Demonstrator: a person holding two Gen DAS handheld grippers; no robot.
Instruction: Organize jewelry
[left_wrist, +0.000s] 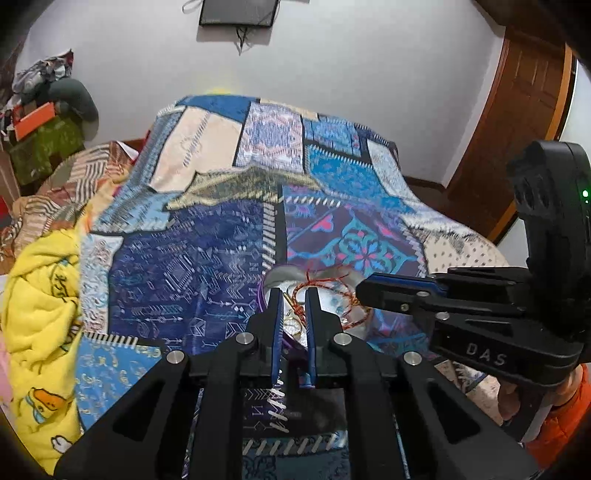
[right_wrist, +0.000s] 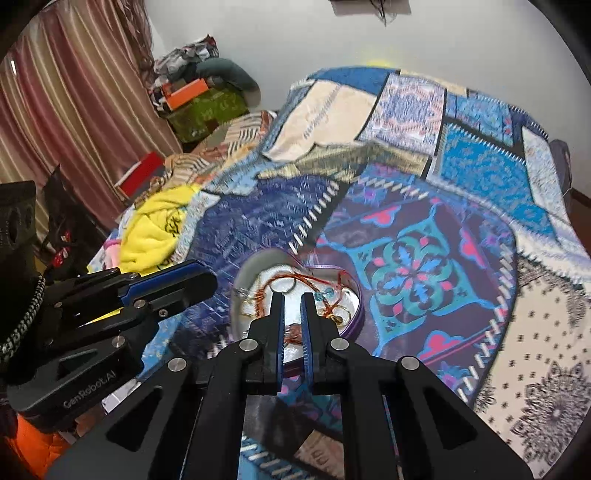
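A patchwork blanket (right_wrist: 424, 155) in blues and purples covered the bed, a yellow cloth (right_wrist: 159, 225) bunched at its left edge. On the blanket sat a heart-shaped tin (right_wrist: 354, 291), purple-walled with a silvery inside, holding a tangle of red-orange cord (right_wrist: 284, 282), gold hoops and a small blue bead (right_wrist: 325, 294). The left gripper (left_wrist: 294, 295) and right gripper (right_wrist: 293, 301) hung over the tin, jaws drawn nearly together, nothing gripped.
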